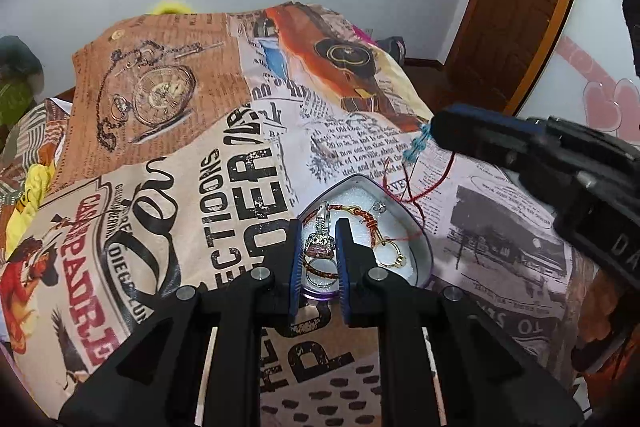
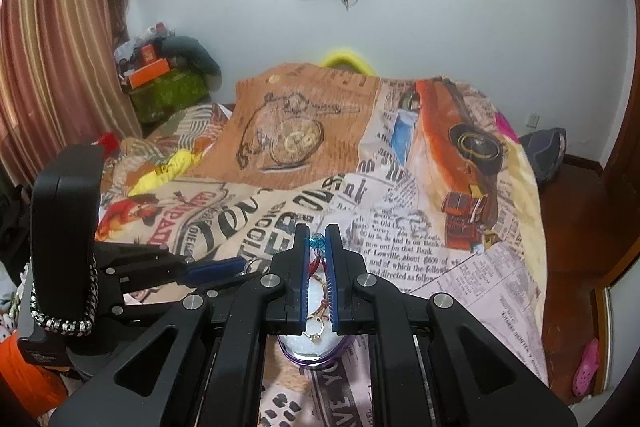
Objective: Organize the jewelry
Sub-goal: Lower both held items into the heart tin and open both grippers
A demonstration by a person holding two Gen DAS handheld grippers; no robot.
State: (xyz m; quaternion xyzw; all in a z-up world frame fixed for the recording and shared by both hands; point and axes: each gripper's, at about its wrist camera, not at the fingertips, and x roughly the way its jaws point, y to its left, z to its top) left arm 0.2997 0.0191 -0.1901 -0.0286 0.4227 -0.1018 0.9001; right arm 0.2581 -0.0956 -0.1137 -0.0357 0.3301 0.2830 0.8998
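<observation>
The right tool [image 2: 318, 243] is clamped on the blue-beaded end of a red cord bracelet [image 1: 416, 163], holding it at centre frame in its own view; the beads sit at the fingertips and the red cord trails down between the fingers. In the left wrist view this tool enters from the right edge, its tip at right of centre, with the cord hanging in a loose loop from it. The cord's long axis runs near vertical, and its lower end reaches the far rim of the heart-shaped jewelry box [image 1: 424, 247], which lies on the printed bedspread [image 1: 200, 167] just below and left of that tip. The coming move, as I judge it, is a short drop and a little leftward.

The left tool [image 1: 318, 239] stands with its fingers slightly apart, gripping nothing, over the box's near left side, above a silver chain [image 1: 322, 223] and a braided bracelet [image 1: 360, 217]. It is the nearer tool to the box.
</observation>
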